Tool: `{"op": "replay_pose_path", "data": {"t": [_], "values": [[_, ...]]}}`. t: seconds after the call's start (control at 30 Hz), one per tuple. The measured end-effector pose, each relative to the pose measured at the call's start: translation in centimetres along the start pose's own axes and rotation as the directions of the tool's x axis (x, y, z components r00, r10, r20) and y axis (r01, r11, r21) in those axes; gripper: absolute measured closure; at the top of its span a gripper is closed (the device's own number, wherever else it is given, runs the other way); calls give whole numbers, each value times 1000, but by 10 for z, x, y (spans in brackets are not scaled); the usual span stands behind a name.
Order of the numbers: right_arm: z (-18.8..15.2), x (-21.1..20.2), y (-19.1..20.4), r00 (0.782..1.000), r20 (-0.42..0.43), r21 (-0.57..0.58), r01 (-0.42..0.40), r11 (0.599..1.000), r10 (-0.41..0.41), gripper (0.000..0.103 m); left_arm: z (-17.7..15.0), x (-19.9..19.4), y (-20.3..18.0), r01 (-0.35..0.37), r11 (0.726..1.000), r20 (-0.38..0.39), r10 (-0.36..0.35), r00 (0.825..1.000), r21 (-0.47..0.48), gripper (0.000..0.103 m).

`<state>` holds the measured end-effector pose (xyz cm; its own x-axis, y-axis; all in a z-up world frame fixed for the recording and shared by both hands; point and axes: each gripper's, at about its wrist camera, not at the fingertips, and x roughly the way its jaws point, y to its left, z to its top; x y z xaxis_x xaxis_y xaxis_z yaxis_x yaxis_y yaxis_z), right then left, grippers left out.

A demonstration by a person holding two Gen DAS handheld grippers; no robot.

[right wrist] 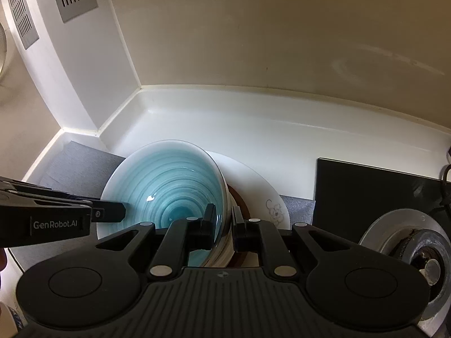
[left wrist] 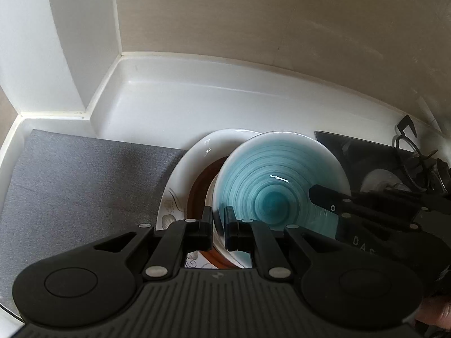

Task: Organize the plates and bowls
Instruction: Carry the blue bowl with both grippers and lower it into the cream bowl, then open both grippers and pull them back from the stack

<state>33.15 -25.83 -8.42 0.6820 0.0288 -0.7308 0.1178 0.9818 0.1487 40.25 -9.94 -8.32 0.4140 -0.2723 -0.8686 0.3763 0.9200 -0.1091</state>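
A blue spiral bowl [left wrist: 279,186] [right wrist: 172,186] sits on top of a brown plate [left wrist: 200,186] [right wrist: 239,197], which lies on a large white flowered plate [left wrist: 186,166] [right wrist: 262,186]. My left gripper [left wrist: 218,225] is shut on the bowl's left rim, one finger inside and one outside. My right gripper [right wrist: 222,222] is shut on the bowl's right rim in the same way. Each gripper shows in the other's view: the right one [left wrist: 324,197] and the left one [right wrist: 112,212].
A grey mat [left wrist: 79,186] [right wrist: 79,166] lies left of the plates on the white counter [left wrist: 225,107] [right wrist: 282,129]. A black glass hob [left wrist: 366,155] [right wrist: 366,191] with a burner [right wrist: 408,239] is at the right. Walls close the back and left.
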Motion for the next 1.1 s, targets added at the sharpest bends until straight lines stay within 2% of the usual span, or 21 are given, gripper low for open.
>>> {"op": "replay_pose_path", "data": {"t": [0.3,0.5,0.57,0.6,0.63,0.67,0.7,0.77,0.9,0.97,1.1], "values": [[-2,11,-4,1000,-20,4,4,1000,-4,91,0,3,-2,-2,1000,-8,2,1000,-2,95],[-2,12,-4,1000,8,-13,2,1000,-2,87,2,-2,2,4,1000,15,-4,1000,-14,95],[-2,11,-4,1000,16,-17,4,1000,-4,78,2,-5,1,5,1000,32,-4,999,-12,86],[-2,10,-3,1000,20,-16,11,1000,-11,69,2,-7,1,6,1000,37,-6,999,-12,80],[-2,8,-4,999,27,-10,23,1000,-23,62,2,-9,0,4,1000,45,-3,999,-15,58],[-2,6,-5,999,40,-1,28,1000,-28,60,2,-12,0,0,1000,60,1,998,-15,42],[-1,4,-7,998,50,5,32,999,-32,58,2,-15,-2,-9,1000,78,9,997,-10,36],[-2,-3,-10,997,69,13,40,999,-41,54,0,-21,-4,-24,1000,111,24,993,-3,16],[-7,-18,-17,994,100,39,45,998,-49,50,-2,-36,-5,-21,1000,152,20,988,4,13],[-10,-28,-20,991,124,50,43,998,-49,47,-7,-45,-5,-25,1000,177,23,984,6,6],[-10,-26,-24,988,139,56,66,996,-74,47,-16,-62,-4,-30,999,210,27,977,12,6]]}}
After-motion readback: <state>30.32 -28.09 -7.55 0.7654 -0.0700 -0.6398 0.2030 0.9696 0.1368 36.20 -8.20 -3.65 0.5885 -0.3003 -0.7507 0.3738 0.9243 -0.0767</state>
